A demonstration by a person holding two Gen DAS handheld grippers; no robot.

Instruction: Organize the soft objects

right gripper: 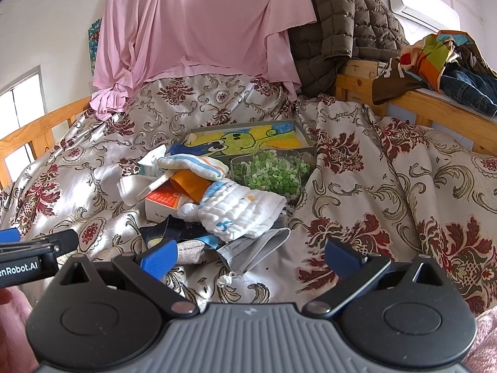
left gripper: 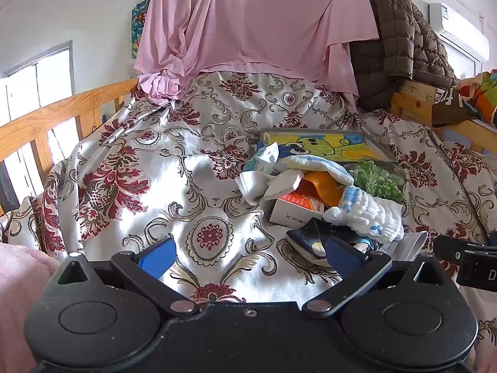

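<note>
Both tongs, left (left gripper: 248, 256) and right (right gripper: 250, 256), spread wide, empty, near the crinkled white muslin cloth (right gripper: 240, 209) (atop a cardboard box (right gripper: 161, 206)) on the satin bedspread (right gripper: 372, 186).

white quilted cloth (right gripper: 239, 214): crumpled, atop pile on bedspread | striped towel (right gripper: 192, 164): folded, behind it | grey pouch (right gripper: 251, 248): flat, in front

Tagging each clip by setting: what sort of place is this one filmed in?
Most likely a bedroom, on a bed. A floral bedspread covers the surface, a wooden bed rail runs along its side, and an air conditioner hangs on the wall. Clothes such as a quilted jacket are draped around.
</note>
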